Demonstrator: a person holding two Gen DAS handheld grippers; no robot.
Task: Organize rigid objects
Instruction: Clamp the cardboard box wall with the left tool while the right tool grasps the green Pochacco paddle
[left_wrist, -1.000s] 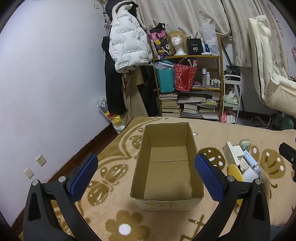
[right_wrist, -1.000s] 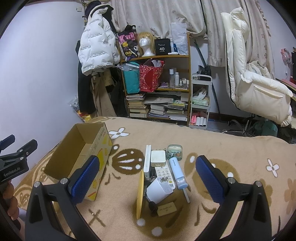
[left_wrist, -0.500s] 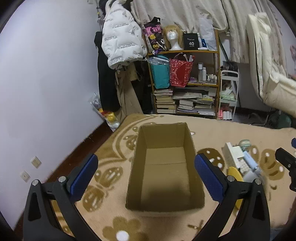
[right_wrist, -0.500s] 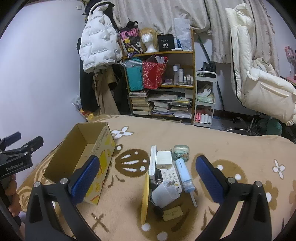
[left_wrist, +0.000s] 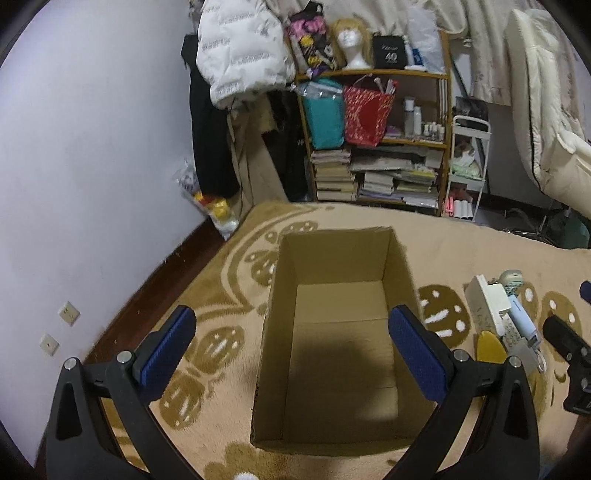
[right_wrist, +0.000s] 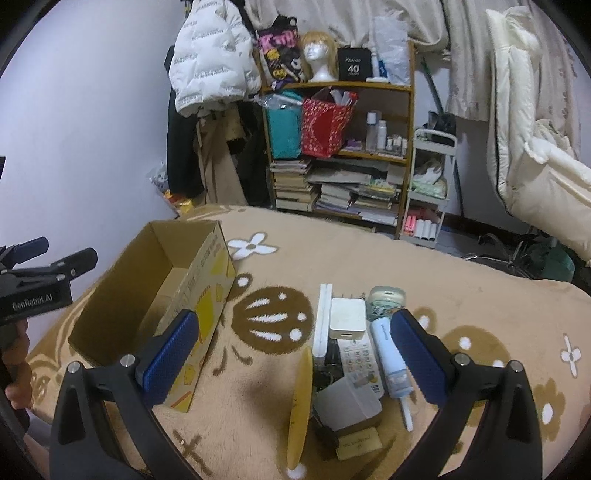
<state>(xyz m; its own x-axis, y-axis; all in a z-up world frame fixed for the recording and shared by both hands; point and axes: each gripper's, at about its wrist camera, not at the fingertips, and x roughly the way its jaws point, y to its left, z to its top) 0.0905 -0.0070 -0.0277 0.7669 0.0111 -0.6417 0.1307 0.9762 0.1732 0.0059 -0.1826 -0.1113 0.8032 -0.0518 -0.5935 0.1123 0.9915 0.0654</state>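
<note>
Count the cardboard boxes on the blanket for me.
1. The open cardboard box sits on the blanket, left of the pile of small items. Nothing shows inside it.

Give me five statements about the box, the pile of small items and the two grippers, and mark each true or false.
1. The cardboard box is empty. True.
2. The left hand-held gripper is shut on a white charger. False: its jaws are open and hold nothing.
3. The pile of small items lies on the blanket outside the box. True.
4. The yellow disc lies flat inside the box. False: it stands on edge beside the pile.
5. The right hand-held gripper is open, with the pile between its fingers in its own view. True.
</note>
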